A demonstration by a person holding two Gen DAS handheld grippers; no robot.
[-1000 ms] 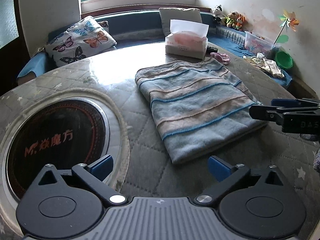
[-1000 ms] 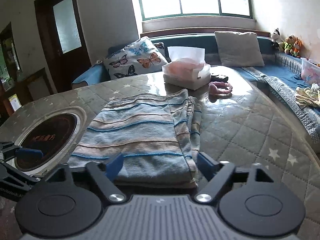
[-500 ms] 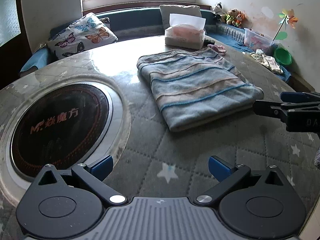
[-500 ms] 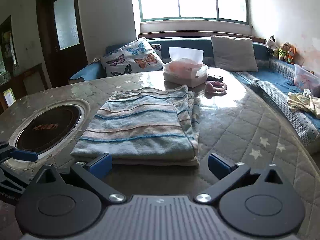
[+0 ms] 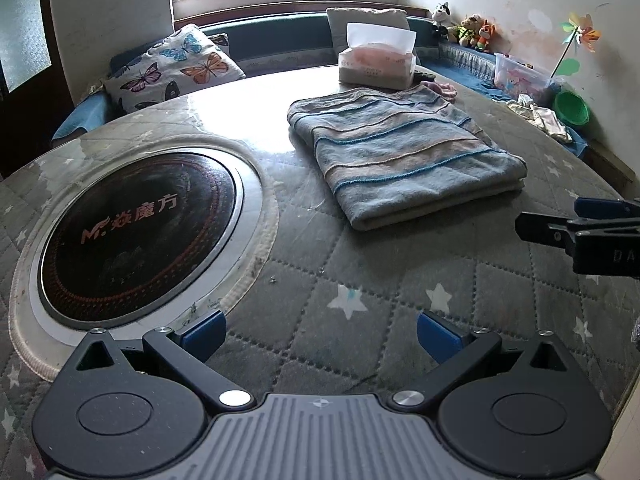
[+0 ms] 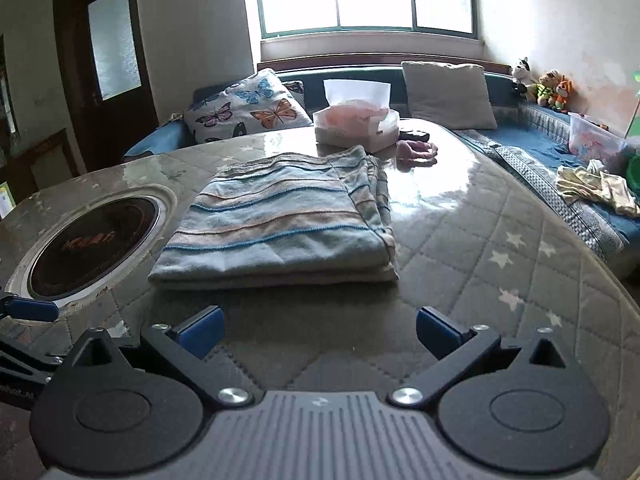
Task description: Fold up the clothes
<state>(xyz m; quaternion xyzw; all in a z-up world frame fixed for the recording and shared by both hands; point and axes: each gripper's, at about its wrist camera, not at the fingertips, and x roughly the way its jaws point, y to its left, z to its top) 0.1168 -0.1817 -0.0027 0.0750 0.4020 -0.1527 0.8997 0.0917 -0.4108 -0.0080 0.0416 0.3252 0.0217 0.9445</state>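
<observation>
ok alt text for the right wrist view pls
A folded blue and beige striped garment lies on a quilted star-print table, just beyond the open, empty right gripper. A tissue box stands behind it.

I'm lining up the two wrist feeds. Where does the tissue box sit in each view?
Left wrist: the tissue box is upper centre-right, at the table's far edge just beyond the folded striped garment.
Right wrist: the tissue box is upper centre, again just behind the garment's far end.
Shared landmark: the butterfly cushion, left of the box in both.
</observation>
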